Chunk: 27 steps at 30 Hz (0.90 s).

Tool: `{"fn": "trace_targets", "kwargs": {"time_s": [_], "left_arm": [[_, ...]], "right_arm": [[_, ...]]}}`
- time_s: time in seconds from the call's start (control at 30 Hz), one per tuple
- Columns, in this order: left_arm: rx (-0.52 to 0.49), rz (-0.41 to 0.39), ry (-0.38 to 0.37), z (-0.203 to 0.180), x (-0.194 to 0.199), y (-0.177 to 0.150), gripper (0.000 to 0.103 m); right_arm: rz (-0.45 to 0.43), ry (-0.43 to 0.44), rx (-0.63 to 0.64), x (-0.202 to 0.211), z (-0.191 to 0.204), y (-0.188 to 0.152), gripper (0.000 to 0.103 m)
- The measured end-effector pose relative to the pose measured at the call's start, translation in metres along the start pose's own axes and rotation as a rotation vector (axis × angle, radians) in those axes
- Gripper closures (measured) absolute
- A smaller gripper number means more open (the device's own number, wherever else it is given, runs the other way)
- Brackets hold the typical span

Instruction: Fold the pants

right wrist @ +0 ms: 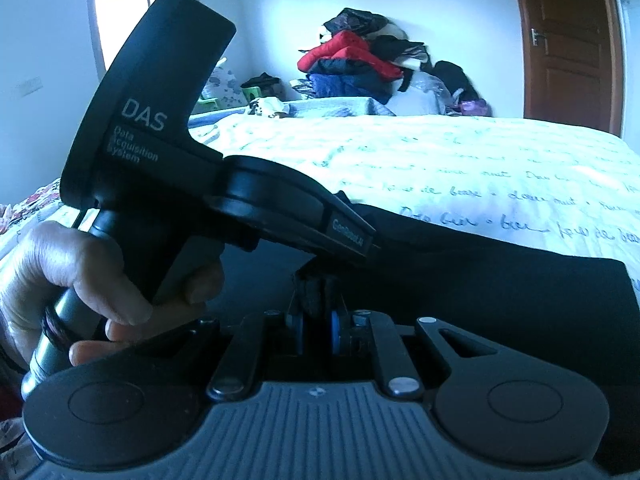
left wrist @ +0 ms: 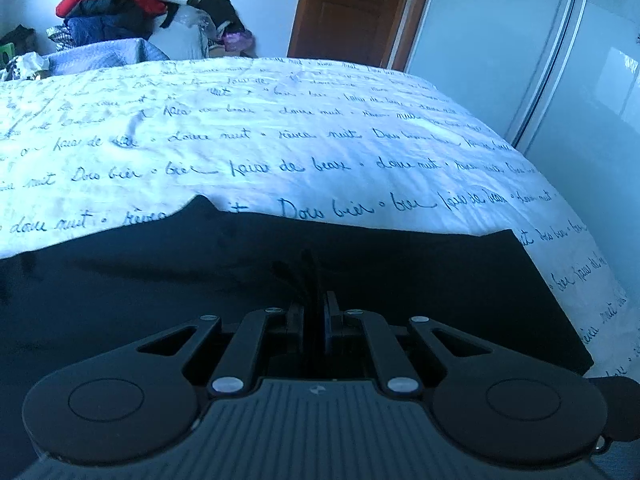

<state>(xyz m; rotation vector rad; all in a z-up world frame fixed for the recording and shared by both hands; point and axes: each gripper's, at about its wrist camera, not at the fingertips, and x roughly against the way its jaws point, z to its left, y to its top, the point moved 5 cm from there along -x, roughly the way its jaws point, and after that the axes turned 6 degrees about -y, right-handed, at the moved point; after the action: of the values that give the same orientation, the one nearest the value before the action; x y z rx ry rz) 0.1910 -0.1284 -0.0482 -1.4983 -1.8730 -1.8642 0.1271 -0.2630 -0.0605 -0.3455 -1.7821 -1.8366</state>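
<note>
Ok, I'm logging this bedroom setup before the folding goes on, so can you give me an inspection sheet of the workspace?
Surface: bed, white cover with blue handwriting print.
Job's things: black pants spread on the near edge.
Clutter: clothes pile past the far side of the bed.
Claws: left claw and right claw both shut on pants fabric; a hand holds the left tool.
Cables: nothing seen.
Surroundings: brown door, window, white walls.

Cool bluish daylight, fisheye bending, soft blur
</note>
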Motion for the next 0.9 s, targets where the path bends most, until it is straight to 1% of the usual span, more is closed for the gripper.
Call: {"fn": "trace_targets", "kwargs": {"time_s": [0.37,0.57,0.7,0.9], "left_arm": [[-0.005,-0.020,0.024,0.021,0.005,0.002,0.089],[-0.030,-0.022,0.042,0.022,0.005,0.002,0.089],[-0.039,-0.009,0.057,0.023,0.004,0.000,0.089],[-0.050,-0.003,0.081,0.023,0.003,-0.003,0.085]], "right_arm": [[0.011,0.043,0.029,-0.018,0.015,0.003,0.091],[0.016,0.048,0.026,-0.021,0.020,0.002,0.090],[0.022,0.051,0.030,-0.025,0.021,0.003,0.090],[0.041,0.053,0.034,-0.032,0.019,0.001,0.090]]}}
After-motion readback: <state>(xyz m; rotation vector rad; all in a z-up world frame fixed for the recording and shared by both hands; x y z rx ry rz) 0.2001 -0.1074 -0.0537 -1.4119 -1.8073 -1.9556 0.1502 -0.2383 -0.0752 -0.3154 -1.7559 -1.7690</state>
